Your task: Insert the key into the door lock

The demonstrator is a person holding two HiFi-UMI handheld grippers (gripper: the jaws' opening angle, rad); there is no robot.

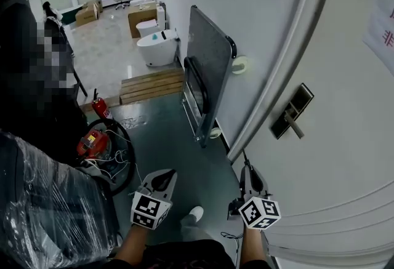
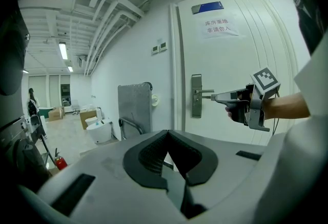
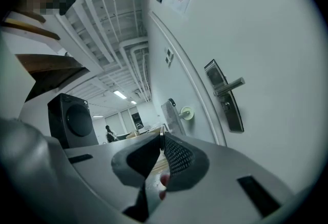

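metal key (image 3: 161, 135) is sitting pinched in the clenched right hand-held gripper (image 1: 245, 168), blade running along the jaws. the door lock (image 1: 290, 112) is lying ahead and to its right, nearer this hand. the left hand-held gripper (image 1: 164, 178) is hanging clenched, empty.

White door (image 1: 345, 157), dark lock plate (image 1: 292, 111), red fire extinguisher (image 1: 101, 109).

Ceiling strips (image 2: 63, 51) glow far left, door (image 2: 241, 64) evenly bright, near-left corner dim, fisheye edges warping to black.
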